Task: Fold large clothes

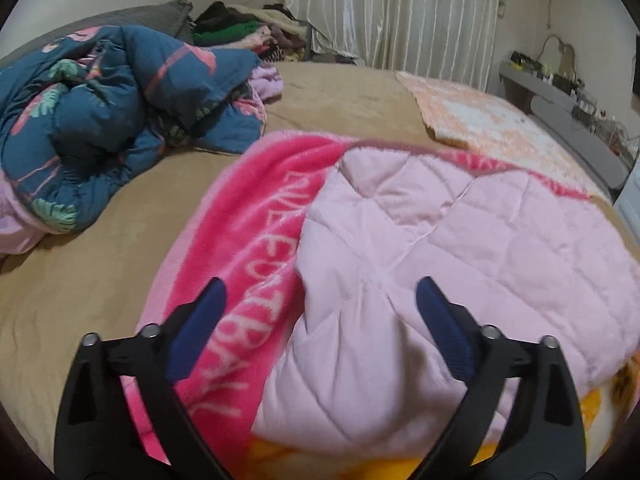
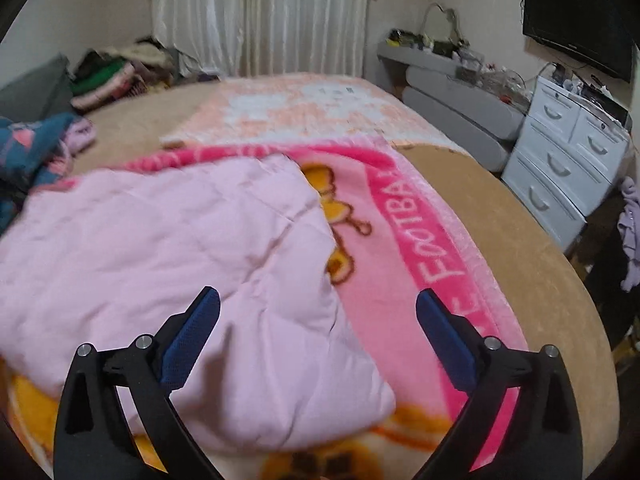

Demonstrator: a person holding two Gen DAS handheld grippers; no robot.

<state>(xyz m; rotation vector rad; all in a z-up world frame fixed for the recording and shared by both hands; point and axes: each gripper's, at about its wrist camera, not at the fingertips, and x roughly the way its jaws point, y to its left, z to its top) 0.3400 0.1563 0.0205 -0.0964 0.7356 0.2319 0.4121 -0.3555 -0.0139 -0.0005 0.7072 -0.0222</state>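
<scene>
— Left wrist cam: low over the bed (image 1: 100,264), close above the pale pink quilt (image 1: 440,248), looking forward and a bit left toward the blue comforter (image 1: 100,120) and curtain (image 1: 392,12).

— Right wrist cam: same height, aimed more right, catching dresser (image 2: 560,160) and TV (image 2: 576,20). Shared: quilt (image 2: 160,240), pink blanket (image 2: 416,248), curtain (image 2: 260,16).

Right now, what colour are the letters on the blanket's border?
White letters on a hot pink border, clearest in the right wrist view.

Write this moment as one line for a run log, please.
left gripper: open, above pale pink quilt | right gripper: open, above quilt's near corner | quilt lies on pink blanket | nothing grasped
</scene>
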